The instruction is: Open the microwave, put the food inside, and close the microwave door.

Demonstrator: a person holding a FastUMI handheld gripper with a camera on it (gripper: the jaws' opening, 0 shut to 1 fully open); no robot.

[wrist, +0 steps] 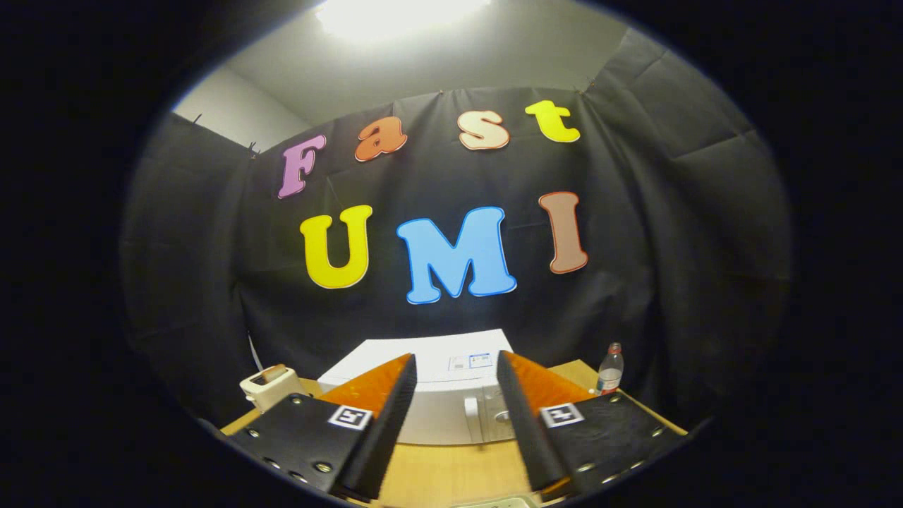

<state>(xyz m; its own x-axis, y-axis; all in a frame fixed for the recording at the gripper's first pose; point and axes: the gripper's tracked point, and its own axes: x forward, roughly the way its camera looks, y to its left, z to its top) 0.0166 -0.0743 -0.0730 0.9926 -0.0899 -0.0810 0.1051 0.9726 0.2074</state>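
A white microwave (444,374) stands on the wooden table (451,469) against the black cloth wall, its door shut and its handle (471,418) facing me. My gripper (456,367) hovers high above the table in front of it, open, with nothing between its fingers. The microwave's front shows in the gap between the fingers, well beyond the tips. A pale rim of some dish (497,502) peeks out just below the fingers; what it holds is hidden.
A cream toaster (271,386) with bread in its slot sits left of the microwave. A clear plastic bottle (609,370) stands to the microwave's right near the table's back corner. Bare wood lies between me and the microwave.
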